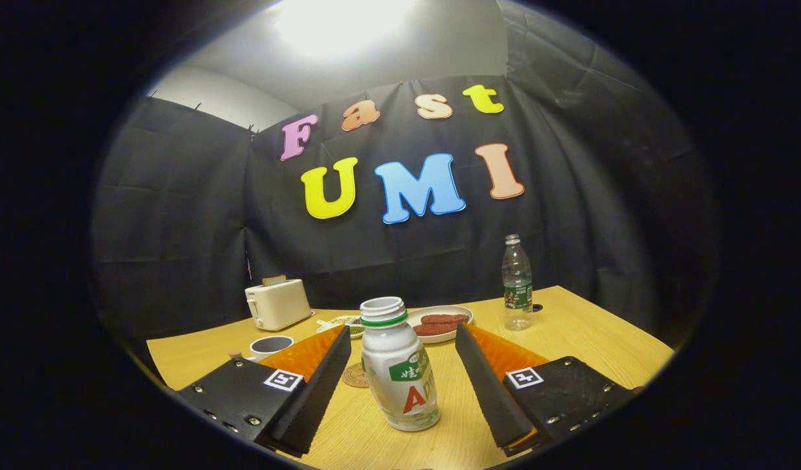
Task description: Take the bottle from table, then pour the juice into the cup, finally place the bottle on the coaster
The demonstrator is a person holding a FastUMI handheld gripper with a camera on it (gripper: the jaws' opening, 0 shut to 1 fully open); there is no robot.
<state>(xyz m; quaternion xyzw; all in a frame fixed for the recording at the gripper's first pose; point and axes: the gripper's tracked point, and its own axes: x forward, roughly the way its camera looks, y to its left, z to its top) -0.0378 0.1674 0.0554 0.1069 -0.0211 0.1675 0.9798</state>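
A small white juice bottle [398, 369] with a green neck ring and no cap stands upright on the wooden table [596, 339]. It stands between the two fingers of my gripper [400, 339], which is open, with a gap on each side of the bottle. A round coaster [354, 375] lies flat just behind the bottle's left side, partly hidden by the bottle and the left finger. A grey cup [270, 345] stands beyond the left finger.
A cream toaster [277, 303] stands at the back left. A white plate [462, 312] with reddish-brown pieces and a small dish [338, 322] lie behind the bottle. A clear water bottle [517, 282] stands at the back right.
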